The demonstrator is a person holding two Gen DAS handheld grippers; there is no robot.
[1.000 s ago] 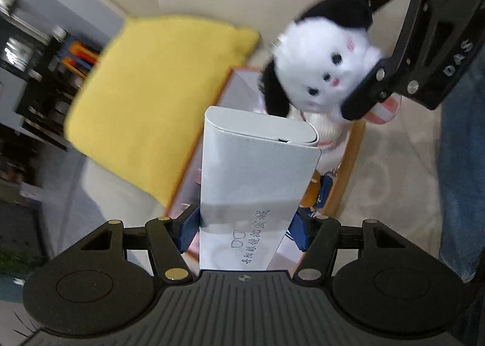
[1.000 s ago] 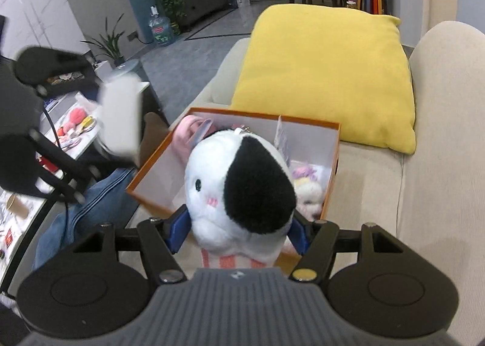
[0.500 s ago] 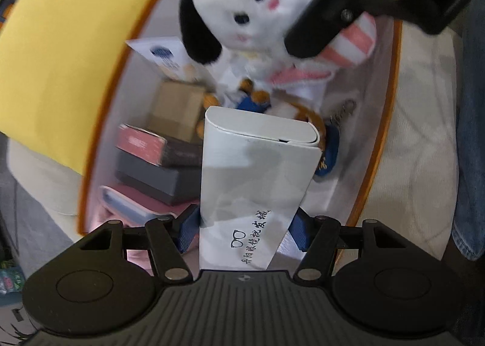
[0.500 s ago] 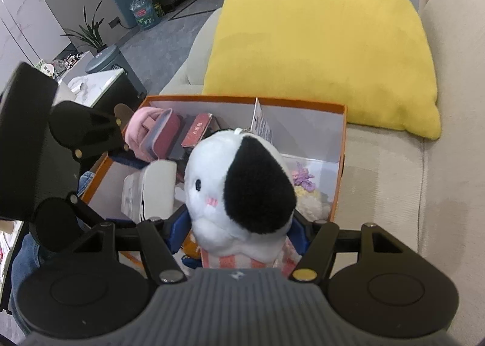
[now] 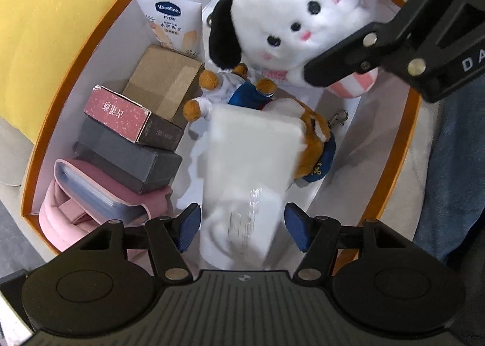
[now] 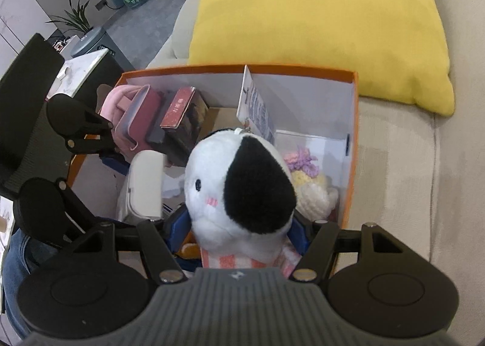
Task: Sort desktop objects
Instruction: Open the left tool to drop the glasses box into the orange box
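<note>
The white case (image 5: 248,170) is blurred in the left wrist view, so its printing cannot be read; it stands between the blue pads (image 5: 189,229) of the left gripper (image 5: 242,227), whose jaws are spread with a gap showing at each side, not pressing it. The right gripper (image 6: 239,234) has its jaws closed on the white and black plush dog (image 6: 242,194), which hides much of the box floor beneath it. Both hang over the orange box (image 6: 351,146) on the sofa (image 6: 409,179), just in front of the yellow cushion (image 6: 318,18). Along the box's left wall lie a lotion tube (image 5: 172,21), a brown carton (image 5: 163,79), a red box (image 5: 118,112), a grey box (image 5: 127,158) and a pink pouch (image 5: 91,203). A small bear keyring (image 5: 312,140) lies partly under the case. Bare floor shows at the near right corner
</note>
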